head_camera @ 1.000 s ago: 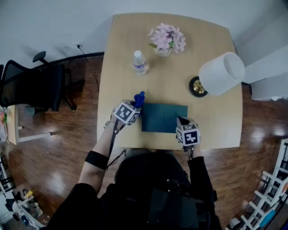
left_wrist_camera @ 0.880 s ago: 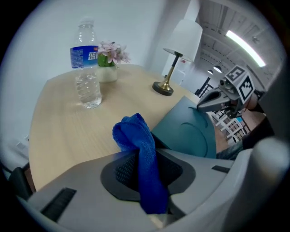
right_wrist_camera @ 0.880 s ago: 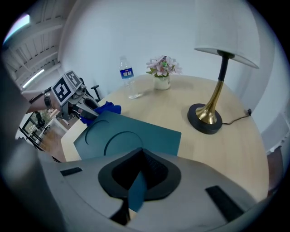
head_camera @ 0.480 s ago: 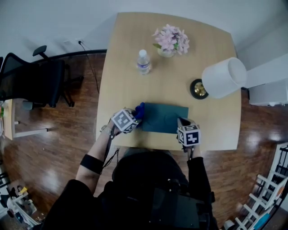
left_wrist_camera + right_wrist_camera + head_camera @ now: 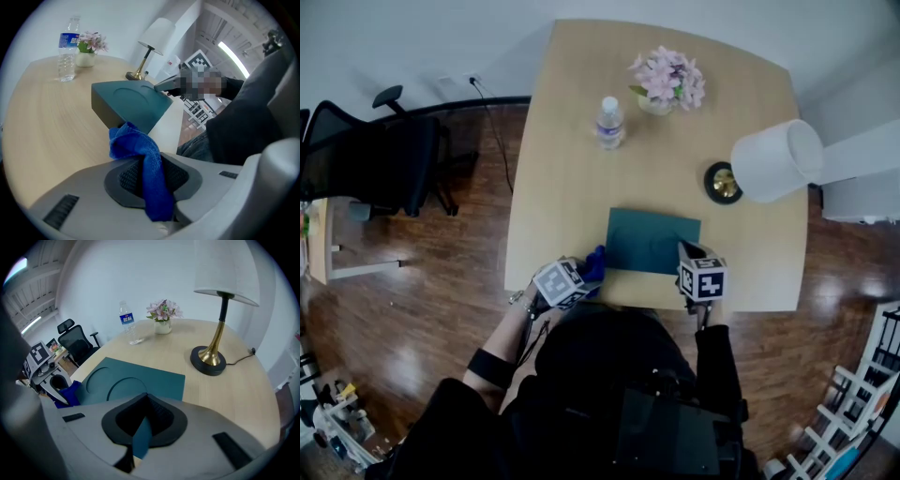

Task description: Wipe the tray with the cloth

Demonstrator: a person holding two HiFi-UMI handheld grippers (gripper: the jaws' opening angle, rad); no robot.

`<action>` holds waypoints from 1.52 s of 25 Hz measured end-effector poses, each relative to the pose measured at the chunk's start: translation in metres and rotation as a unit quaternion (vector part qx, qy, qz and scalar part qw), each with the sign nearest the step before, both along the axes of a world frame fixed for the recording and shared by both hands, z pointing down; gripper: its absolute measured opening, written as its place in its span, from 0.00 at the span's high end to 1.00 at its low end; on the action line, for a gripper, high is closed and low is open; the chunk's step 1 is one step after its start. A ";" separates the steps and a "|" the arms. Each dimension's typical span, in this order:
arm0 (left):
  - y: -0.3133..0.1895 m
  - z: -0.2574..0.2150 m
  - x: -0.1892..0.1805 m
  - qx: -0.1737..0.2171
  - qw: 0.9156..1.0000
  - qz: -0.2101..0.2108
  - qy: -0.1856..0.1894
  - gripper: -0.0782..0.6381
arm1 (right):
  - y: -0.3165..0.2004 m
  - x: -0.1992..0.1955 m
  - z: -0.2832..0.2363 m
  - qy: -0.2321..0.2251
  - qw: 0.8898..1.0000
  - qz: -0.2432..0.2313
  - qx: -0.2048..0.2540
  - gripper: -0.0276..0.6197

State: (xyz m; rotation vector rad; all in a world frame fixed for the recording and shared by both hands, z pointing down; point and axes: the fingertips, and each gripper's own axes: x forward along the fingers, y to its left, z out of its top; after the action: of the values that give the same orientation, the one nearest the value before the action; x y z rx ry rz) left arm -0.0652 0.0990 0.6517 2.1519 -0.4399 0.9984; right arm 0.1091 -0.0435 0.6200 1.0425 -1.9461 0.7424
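Note:
The dark teal tray (image 5: 652, 241) lies flat near the table's front edge; two round recesses show on the tray (image 5: 136, 380) in the right gripper view. My left gripper (image 5: 591, 270) is shut on a blue cloth (image 5: 596, 262) just off the tray's near-left corner. The cloth (image 5: 138, 145) hangs bunched between the jaws, with the tray (image 5: 131, 101) close ahead. My right gripper (image 5: 685, 253) is shut on the tray's near-right edge, and a strip of teal shows between its jaws (image 5: 143, 430).
On the wooden table (image 5: 562, 169) stand a water bottle (image 5: 609, 123), a pot of pink flowers (image 5: 667, 81) and a brass lamp with a white shade (image 5: 773, 159) at the right. A black office chair (image 5: 370, 169) stands on the floor to the left.
My left gripper has carried the cloth down the tray's left side, from its far-left corner to its near-left corner by the table edge. The right gripper has stayed put on the tray.

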 end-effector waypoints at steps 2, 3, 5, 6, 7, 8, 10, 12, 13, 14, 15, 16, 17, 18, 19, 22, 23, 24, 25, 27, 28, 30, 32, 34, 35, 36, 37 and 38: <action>0.005 0.000 0.001 -0.002 1.000 0.008 -0.002 0.76 | 0.001 -0.002 0.001 -0.003 1.000 0.001 -0.001 0.95; 0.007 -0.001 0.000 -0.004 1.000 0.015 -0.004 0.76 | 0.001 -0.002 0.001 -0.003 1.000 0.001 -0.001 0.95; 0.006 -0.004 -0.006 -0.005 1.000 0.022 -0.007 0.76 | 0.002 -0.003 0.001 0.000 1.000 0.001 0.001 0.95; 0.001 -0.005 -0.013 -0.003 1.000 0.017 -0.011 0.76 | 0.002 -0.003 0.001 0.002 1.000 0.000 0.002 0.95; -0.008 -0.006 -0.022 0.002 1.000 0.004 -0.019 0.76 | 0.003 -0.004 0.001 0.002 1.000 0.000 0.003 0.95; -0.022 -0.007 -0.032 0.010 0.999 -0.014 -0.031 0.76 | 0.003 -0.006 0.000 0.000 1.000 -0.001 0.003 0.95; -0.059 -0.010 -0.049 0.041 0.996 -0.056 -0.056 0.76 | 0.003 -0.007 -0.001 0.000 1.000 -0.004 0.005 0.95; -0.099 -0.014 -0.053 0.074 0.991 -0.087 -0.064 0.76 | 0.002 -0.005 0.000 0.003 1.000 -0.003 0.007 0.95; -0.116 -0.015 -0.051 0.086 0.990 -0.090 -0.067 0.76 | 0.002 -0.005 0.000 0.002 1.000 -0.002 0.008 0.95; -0.130 -0.014 -0.048 0.094 0.989 -0.085 -0.072 0.76 | 0.002 -0.005 0.000 0.001 1.000 -0.001 0.009 0.95; -0.141 -0.011 -0.044 0.099 0.989 -0.072 -0.078 0.76 | 0.002 -0.006 0.000 0.000 1.000 0.000 0.009 0.95; -0.147 -0.008 -0.040 0.099 0.990 -0.056 -0.083 0.76 | 0.002 -0.007 0.000 0.000 1.000 0.000 0.009 0.95; -0.151 -0.005 -0.036 0.095 0.991 -0.039 -0.083 0.76 | 0.003 -0.007 0.000 0.001 1.000 0.000 0.009 0.95; -0.151 -0.004 -0.030 0.089 0.993 -0.023 -0.078 0.76 | 0.003 -0.008 0.000 0.003 1.000 0.000 0.010 0.95; -0.149 -0.005 -0.024 0.085 0.994 -0.008 -0.072 0.76 | 0.002 -0.008 0.000 0.004 1.000 -0.001 0.011 0.95; -0.135 -0.005 -0.017 0.079 0.994 0.028 -0.069 0.76 | 0.002 -0.007 0.000 0.005 1.000 0.000 0.013 0.95; -0.127 -0.004 -0.017 0.075 0.994 0.036 -0.069 0.76 | 0.002 -0.006 0.000 0.005 1.000 0.001 0.014 0.95; -0.119 -0.005 -0.016 0.071 0.994 0.043 -0.068 0.76 | 0.001 -0.006 0.000 0.005 1.000 0.002 0.014 0.95; -0.111 -0.006 -0.014 0.066 0.995 0.052 -0.062 0.76 | 0.001 -0.005 0.000 0.003 1.000 0.002 0.013 0.95; -0.091 -0.009 -0.007 0.056 0.994 0.070 -0.054 0.76 | 0.002 -0.005 -0.001 -0.001 1.000 0.003 0.011 0.95; -0.080 -0.009 -0.005 0.051 0.994 0.077 -0.053 0.76 | 0.002 -0.005 -0.001 -0.003 1.000 0.004 0.010 0.95; -0.059 -0.008 -0.003 0.043 0.994 0.087 -0.053 0.76 | 0.002 -0.004 -0.001 -0.006 1.000 0.006 0.010 0.95; -0.039 -0.006 -0.001 0.036 0.993 0.094 -0.055 0.76 | 0.002 -0.004 -0.001 -0.009 1.000 0.008 0.011 0.95; -0.021 -0.006 0.000 0.031 0.993 0.097 -0.052 0.76 | 0.001 -0.002 -0.001 -0.008 1.000 0.013 0.012 0.95; -0.013 -0.007 0.001 0.027 0.994 0.097 -0.048 0.76 | 0.001 -0.002 -0.001 -0.007 1.000 0.014 0.013 0.95; -0.006 -0.009 0.002 0.022 0.994 0.094 -0.042 0.76 | 0.001 -0.002 -0.001 -0.007 1.000 0.015 0.013 0.95; 0.000 -0.010 0.003 0.018 0.995 0.090 -0.036 0.76 | 0.001 -0.003 -0.001 -0.009 1.000 0.014 0.013 0.95; 0.005 -0.010 0.003 0.013 0.996 0.085 -0.032 0.76 | 0.002 -0.004 -0.001 -0.011 1.000 0.014 0.012 0.95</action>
State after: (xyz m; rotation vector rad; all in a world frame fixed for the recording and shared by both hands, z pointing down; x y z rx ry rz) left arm -0.0621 0.1037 0.6413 2.2145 -0.3061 1.1645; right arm 0.1051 -0.0416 0.6189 1.0810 -1.9667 0.7502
